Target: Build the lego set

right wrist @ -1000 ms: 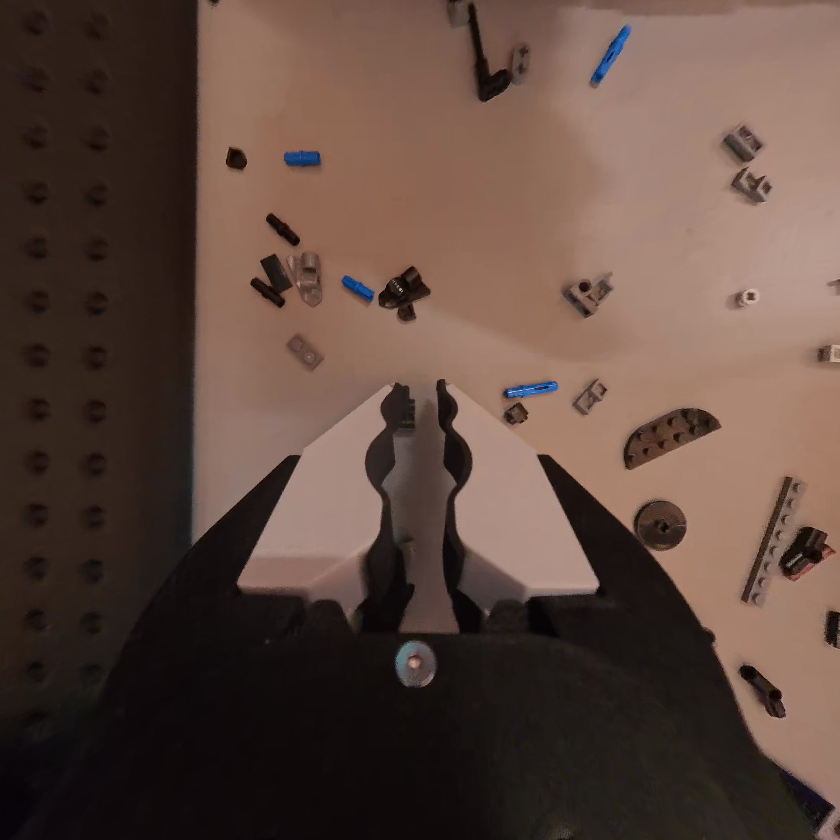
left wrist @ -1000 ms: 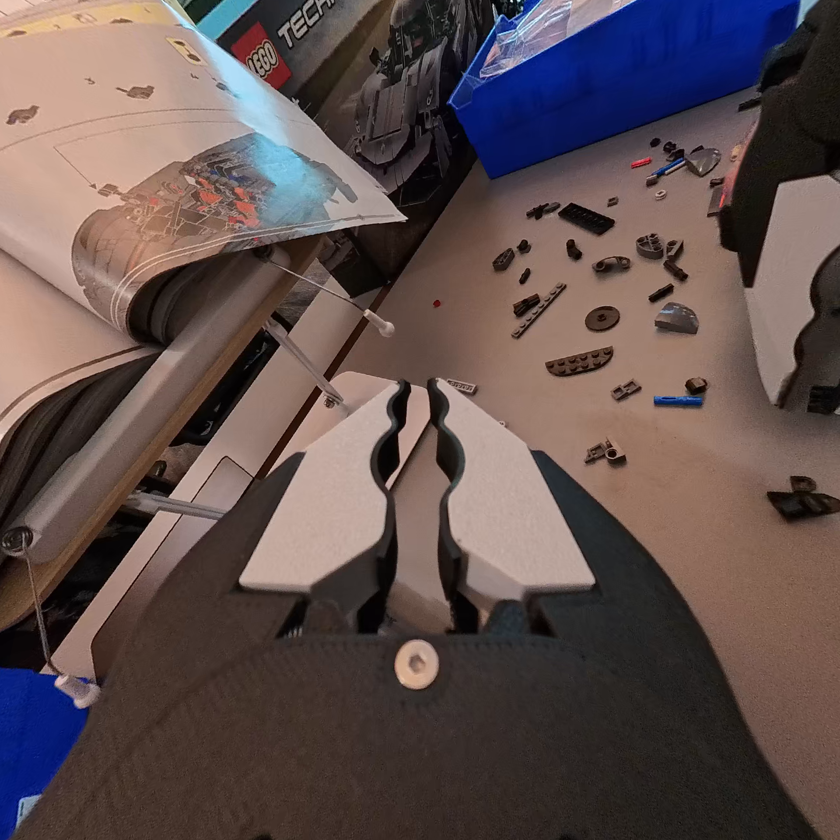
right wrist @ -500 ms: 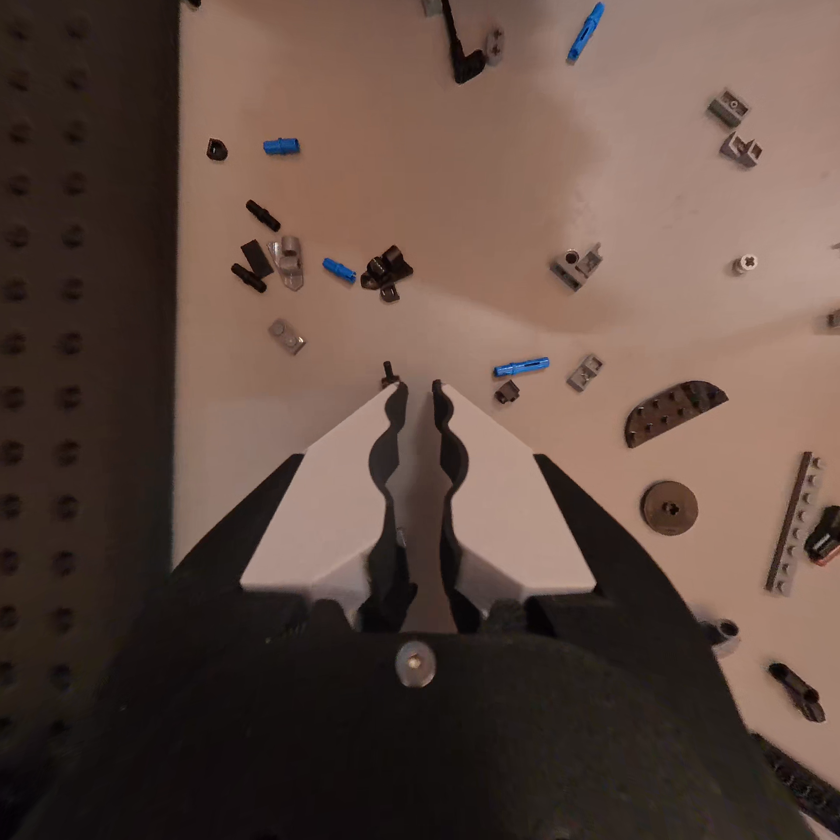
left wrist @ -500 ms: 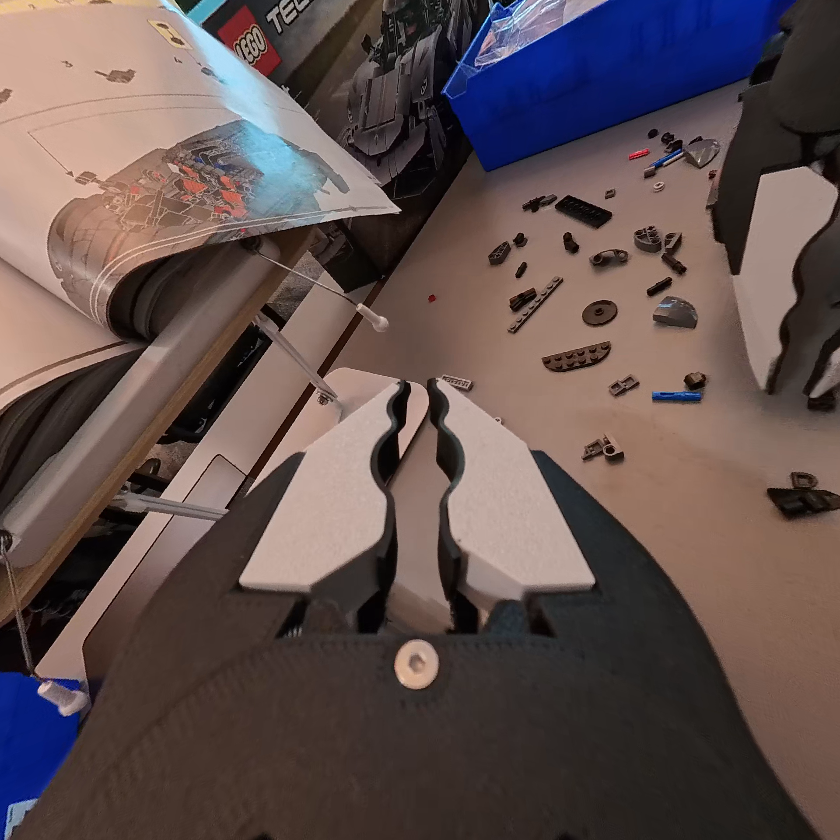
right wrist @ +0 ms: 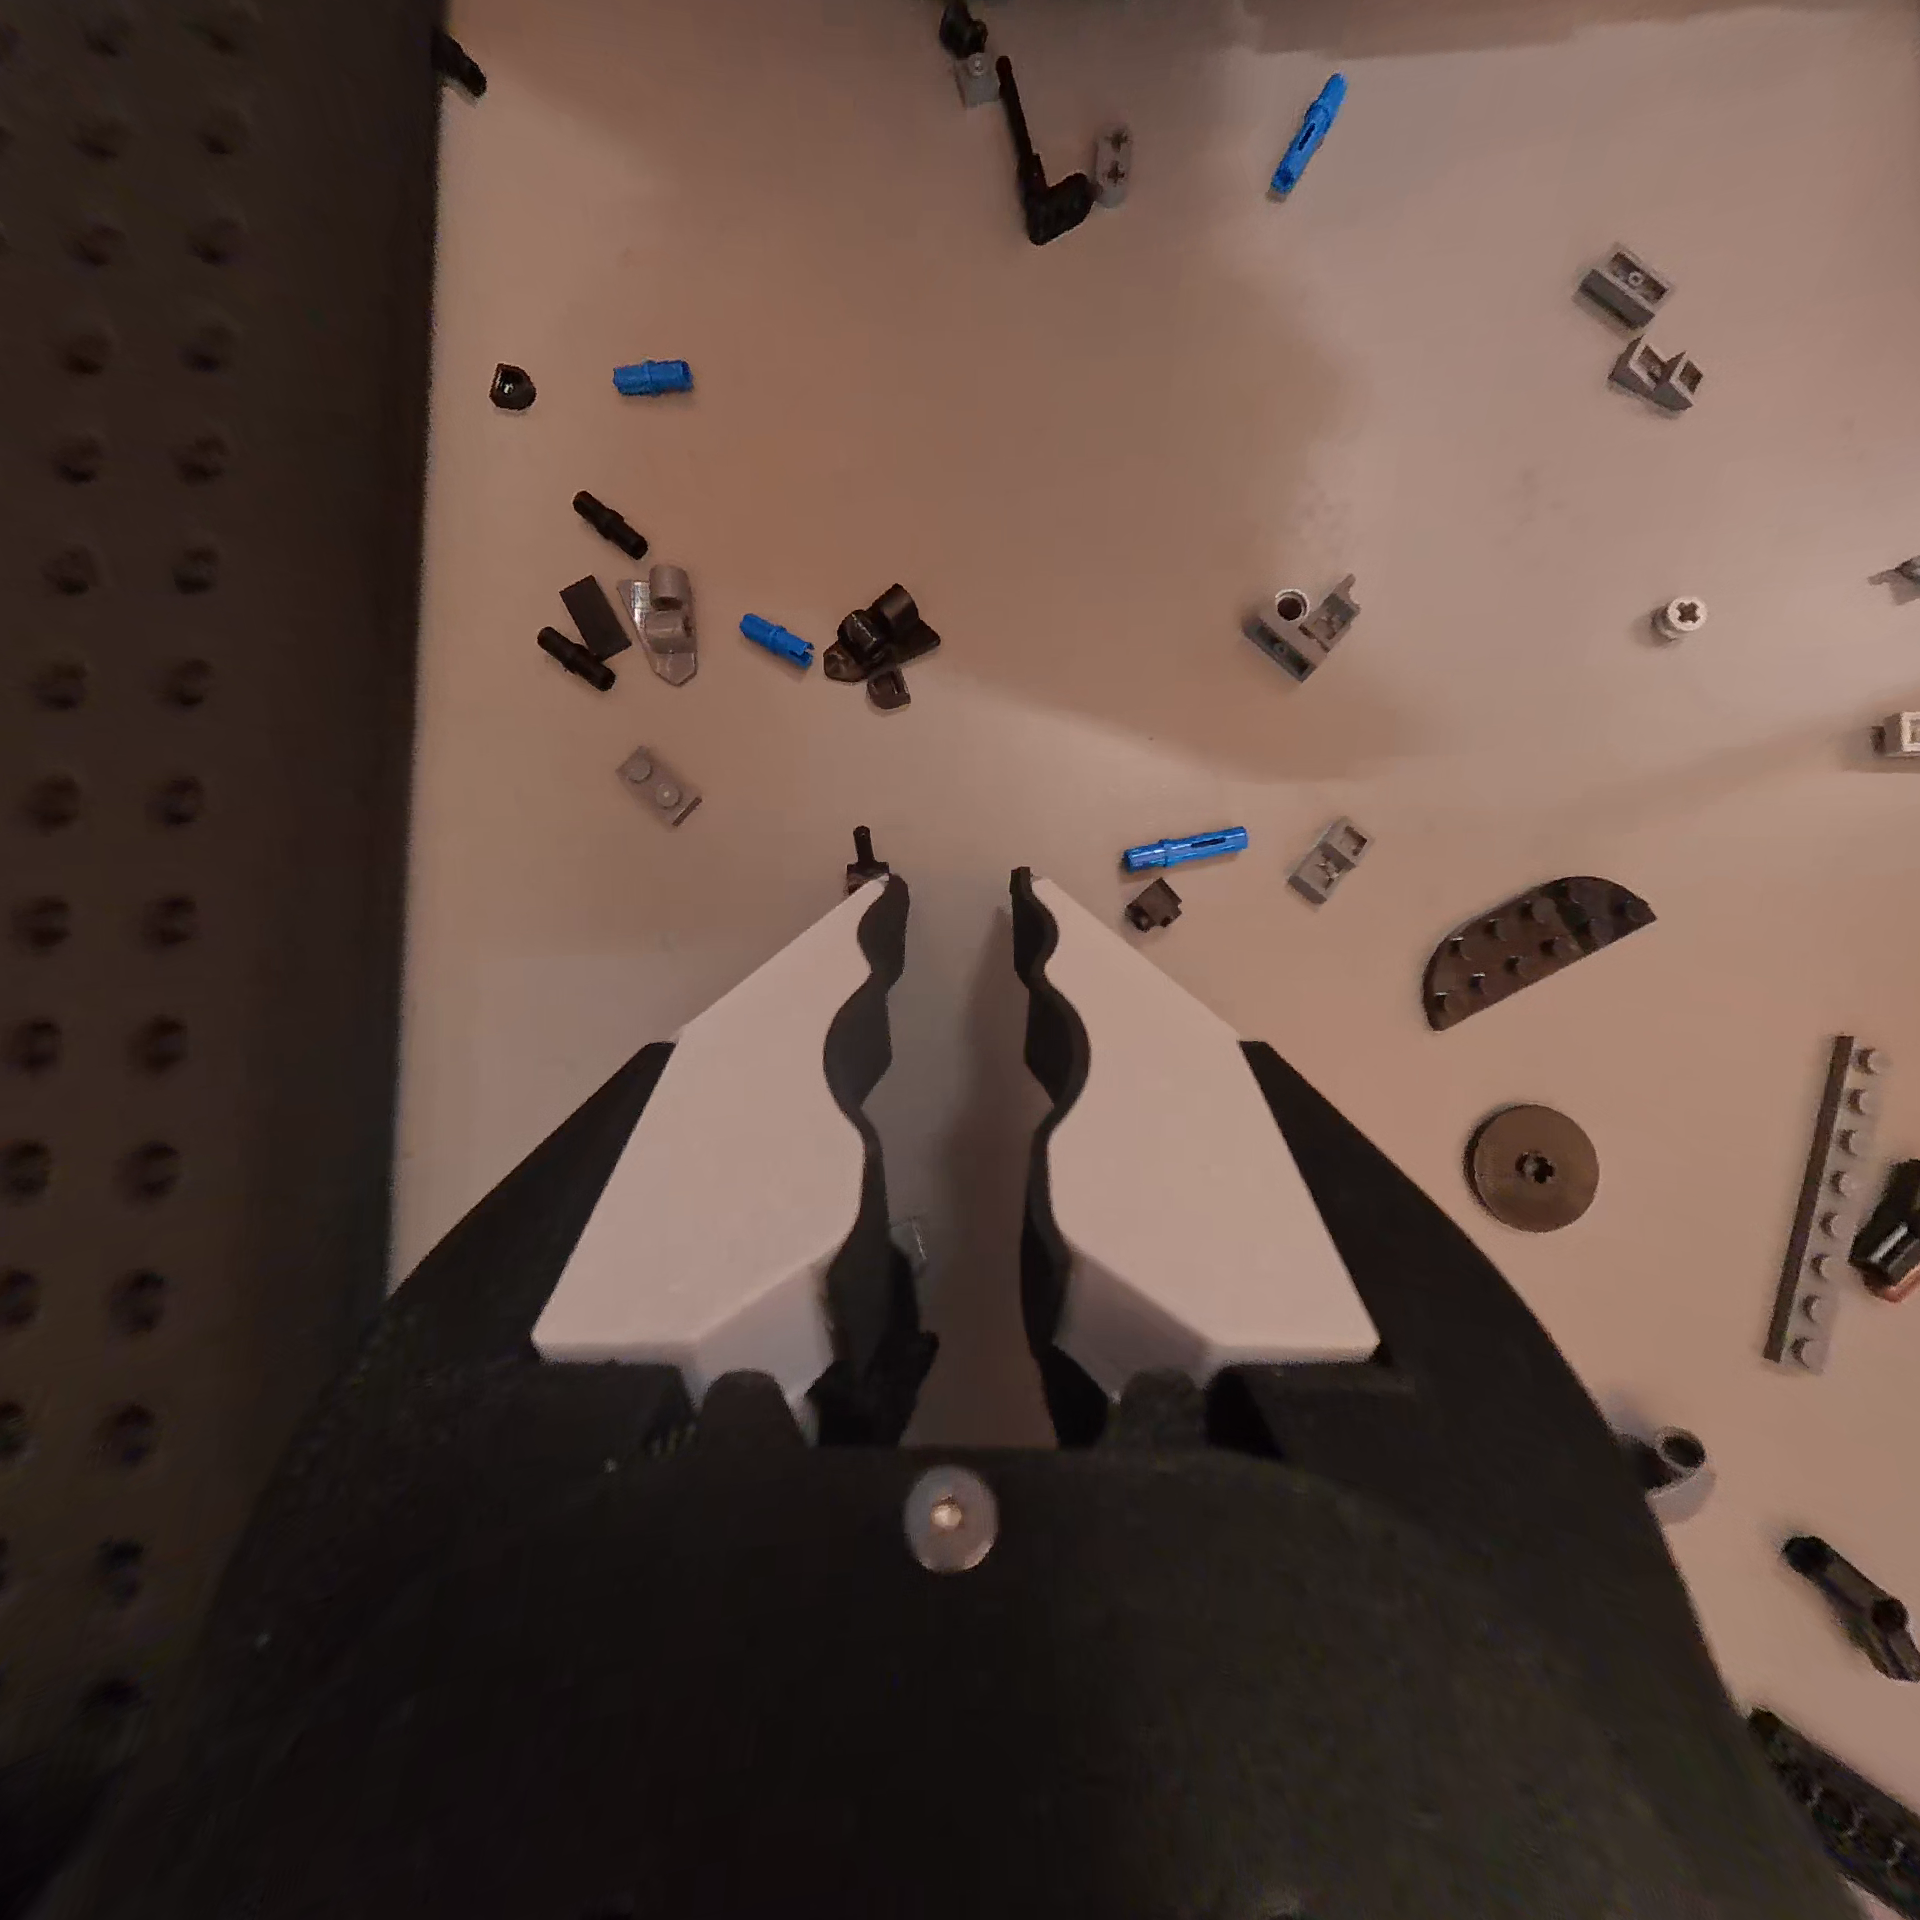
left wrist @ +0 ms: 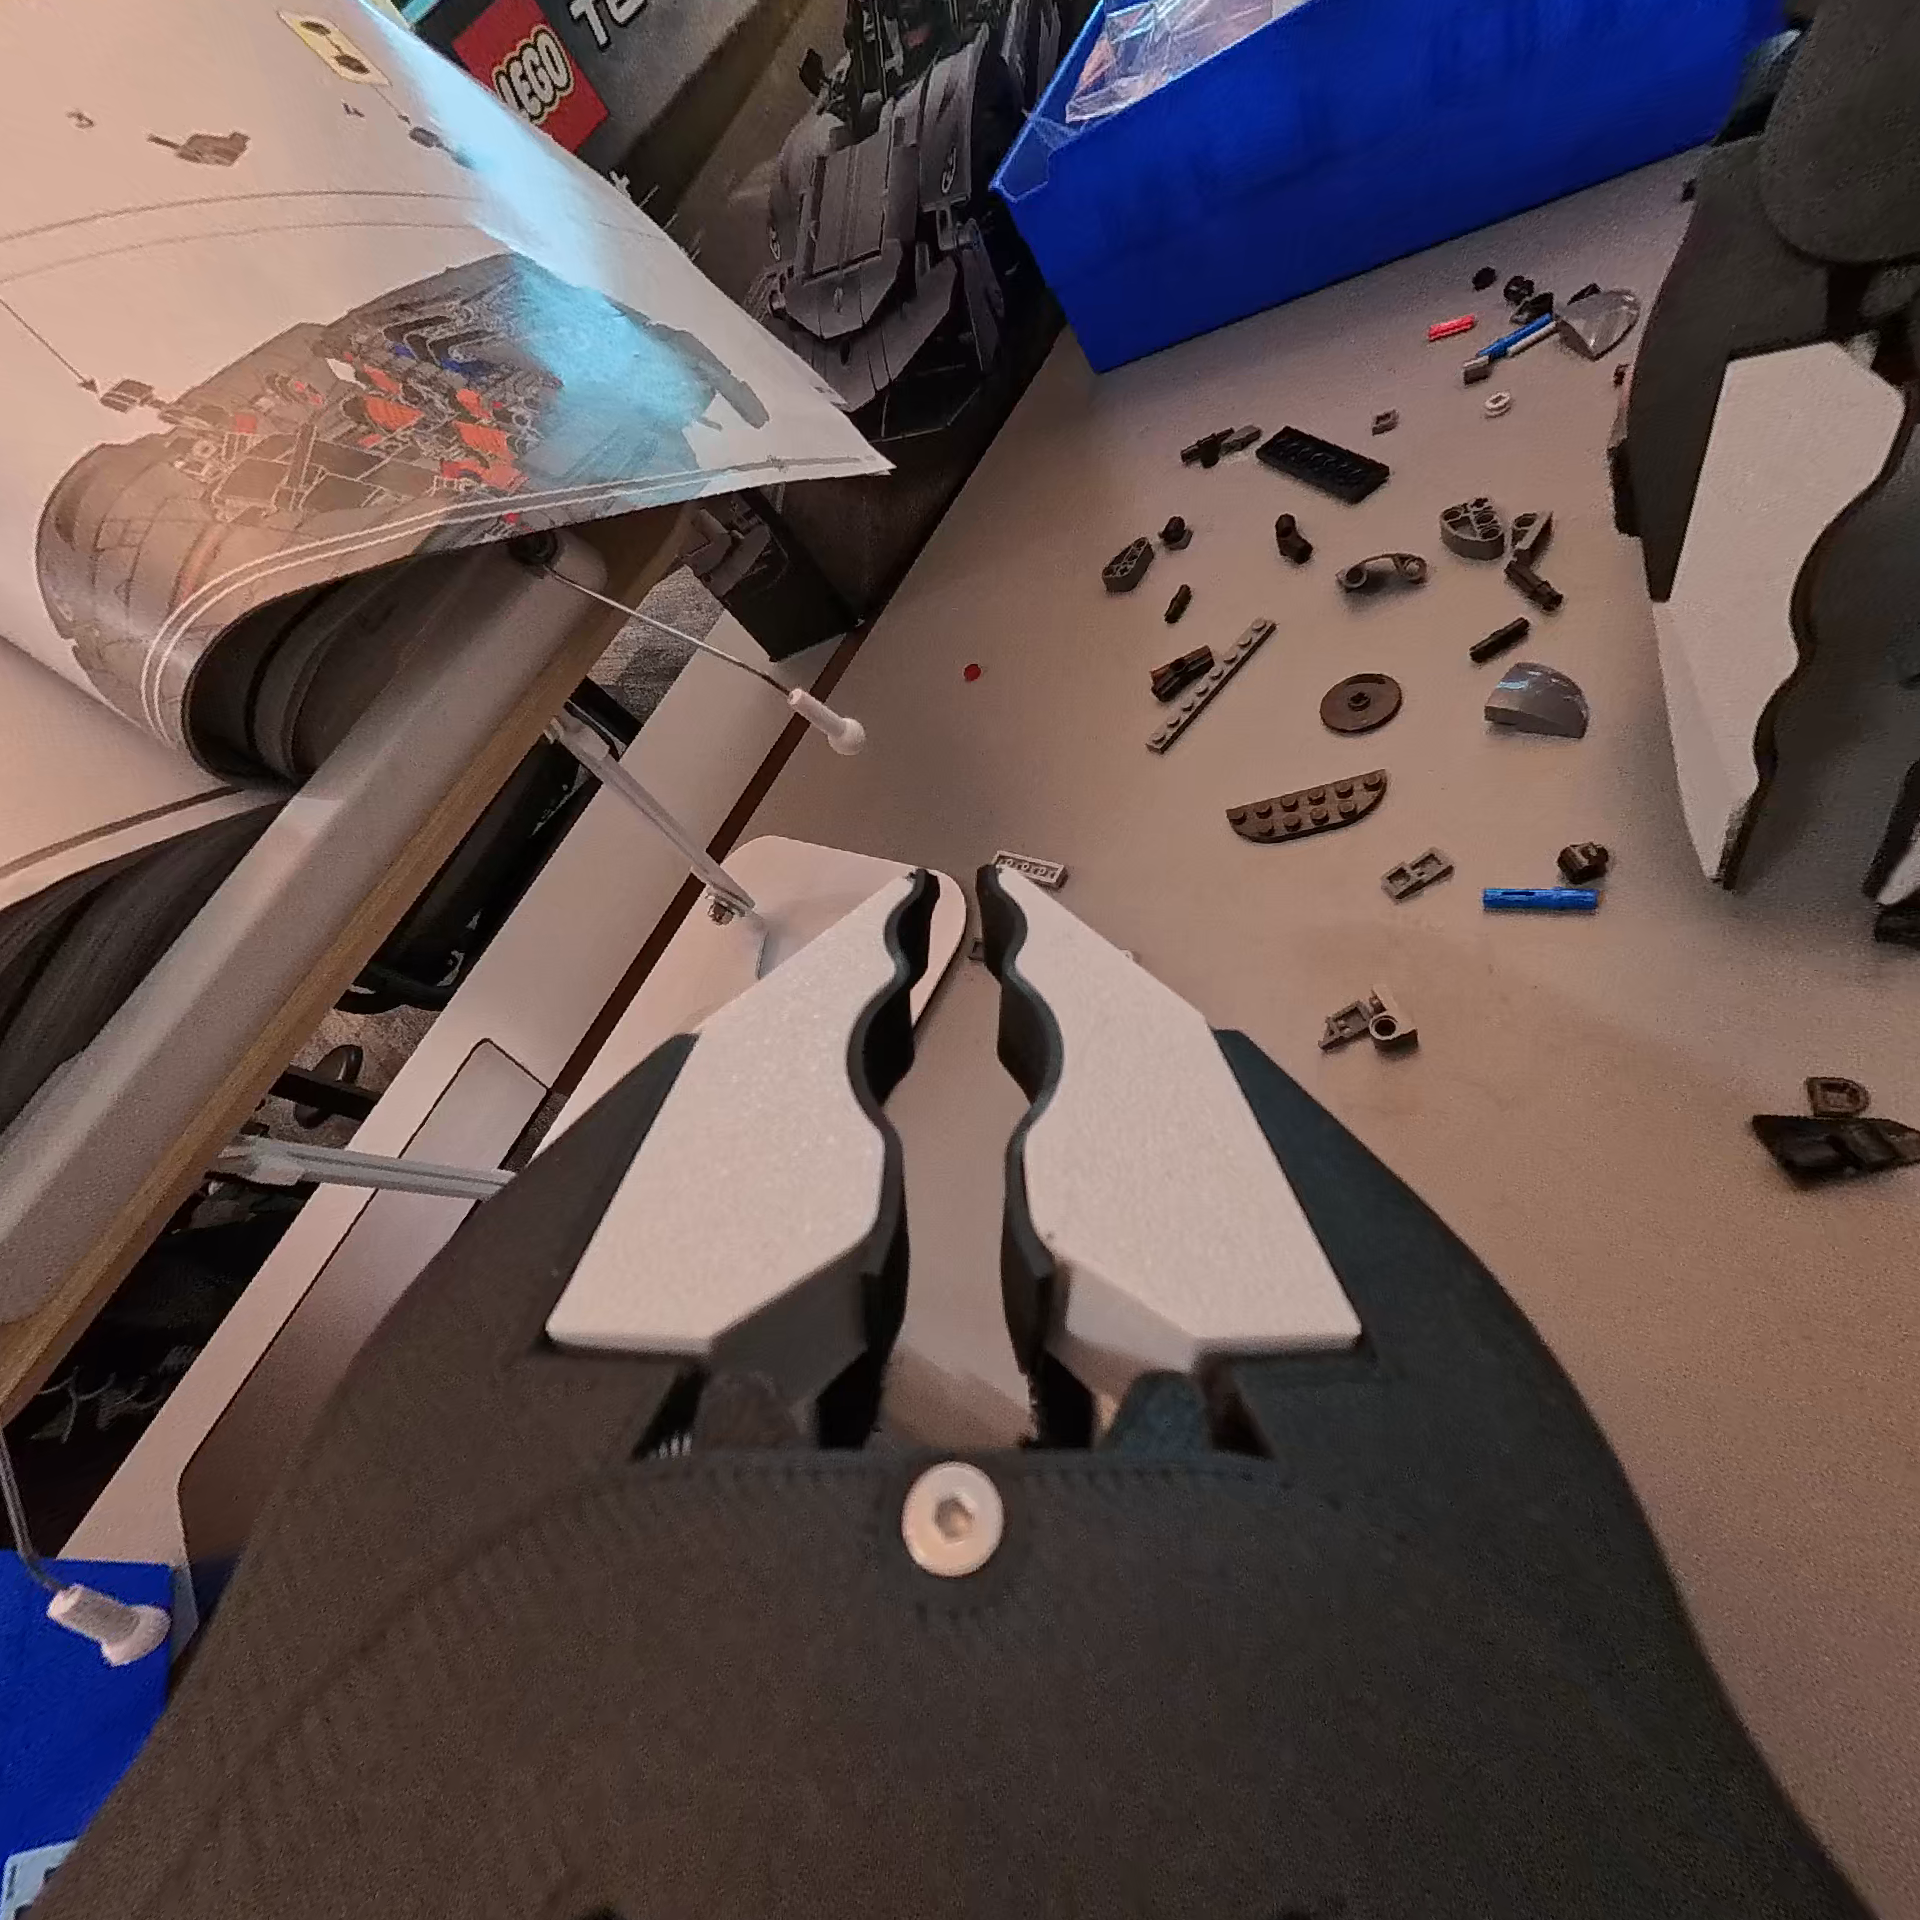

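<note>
Both hand-held grippers [left wrist: 956, 883] [right wrist: 951, 883] seemingly empty, ajar

Black claw [left wrist: 958, 883], white wavy fingers [left wrist: 769, 1132], silver screw [left wrist: 953, 1522].

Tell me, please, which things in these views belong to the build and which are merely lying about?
For the build:
- instruction booklet
- loose pieces, such as the half-round plate, round disc and long blue pin
- left claw and right claw, both open and empty

Just lying about:
- blue bin
- set box
</note>
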